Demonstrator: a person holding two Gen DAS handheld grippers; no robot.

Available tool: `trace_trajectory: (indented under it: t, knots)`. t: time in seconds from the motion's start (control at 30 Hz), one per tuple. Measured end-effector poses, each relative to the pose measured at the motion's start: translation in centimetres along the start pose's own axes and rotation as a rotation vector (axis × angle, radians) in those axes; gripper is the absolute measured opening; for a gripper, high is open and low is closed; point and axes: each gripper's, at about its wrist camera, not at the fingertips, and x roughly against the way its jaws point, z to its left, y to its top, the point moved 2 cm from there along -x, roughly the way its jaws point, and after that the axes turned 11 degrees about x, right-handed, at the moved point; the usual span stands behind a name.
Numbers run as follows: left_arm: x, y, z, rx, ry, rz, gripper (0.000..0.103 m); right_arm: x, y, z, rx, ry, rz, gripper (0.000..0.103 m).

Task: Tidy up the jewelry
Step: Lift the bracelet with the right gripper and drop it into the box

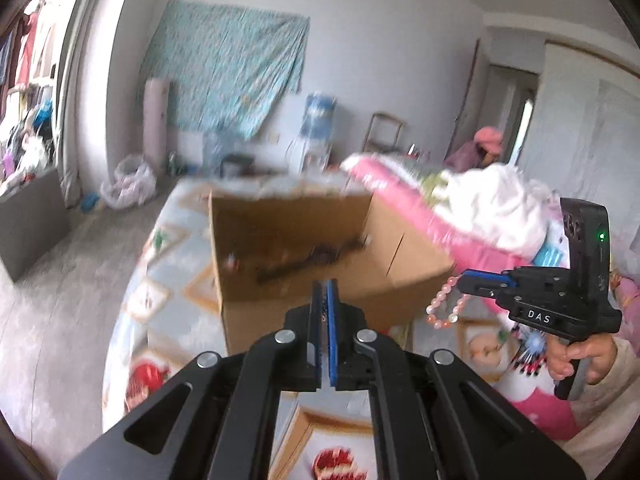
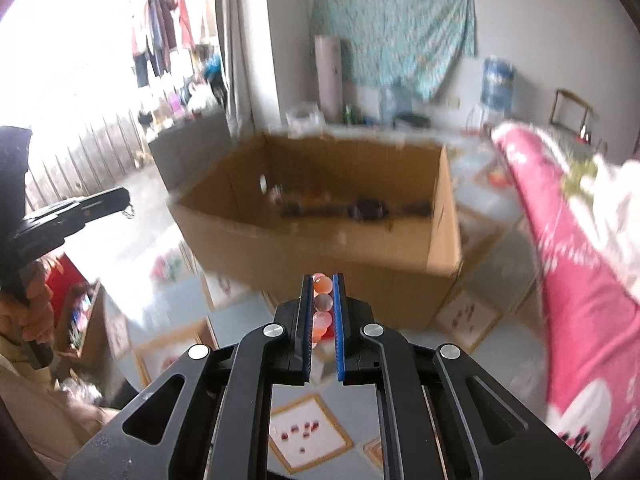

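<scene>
A bed covered with a pale blue sheet printed with framed fruit squares (image 2: 308, 428) fills the lower part of both views. On it stands an open brown cardboard box (image 1: 304, 248), its walls upright and its front wall facing the grippers; dark, blurred items lie along its floor, too smeared to name. To the right of the box a rolled pink quilt with white patches (image 2: 576, 264) lies along the bed, and in the left wrist view a bunched white cloth (image 1: 496, 204) sits on top of it. On the far wall hangs a teal patterned cloth (image 1: 228, 64), with a blue water bottle on a stand (image 2: 497, 84) near it.

The right gripper (image 2: 323, 280) has its blue-padded fingers (image 2: 338, 320) pressed on a bracelet of round pink and peach beads (image 2: 322, 304); three beads line up in the narrow gap between the pads. In the left wrist view the same bracelet (image 1: 446, 304) hangs as a loop below the right gripper's tip (image 1: 460, 278), in the air to the right of the box and above the sheet. A person's hand (image 1: 576, 360) grips its handle.

The left gripper (image 1: 325, 284) has its jaws closed almost flat together, and a thin, dark chain-like piece (image 1: 323, 312) shows in the slit between the pads. In the right wrist view something small and dark dangles from its tip (image 2: 129, 210); what it is cannot be told. This gripper hangs in front of the box's near wall.
</scene>
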Motion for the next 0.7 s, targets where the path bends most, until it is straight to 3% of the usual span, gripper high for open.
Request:
trace_trajectory:
  t: [0.1, 0.23, 0.43, 0.63, 0.7]
  knots:
    - [-0.8, 2.3, -0.9, -0.026, -0.027, -0.028, 0.002, 0.8, 2.5, -1.4, -0.016, 0.009, -0.093, 0.007]
    - [-5.0, 3.8, -0.4, -0.028, 0.006, 0.051, 0.002, -0.6, 4.2, -2.9, -0.018, 0.001, -0.129, 0.007]
    - [-12.5, 3.5, 2.3, 0.024, 0.053, 0.236, 0.002, -5.0, 4.8, -4.9, -0.041, 0.041, -0.069, 0.007]
    - [-15.2, 2.6, 3.1, 0.019, 0.087, 0.297, 0.004, -7.9, 4.3, -6.2, -0.081, 0.064, -0.001, 0.007]
    - [-15.6, 2.6, 3.7, 0.038, 0.096, 0.306, 0.015, -8.1, 4.2, -6.2, -0.09, 0.072, 0.005, 0.007]
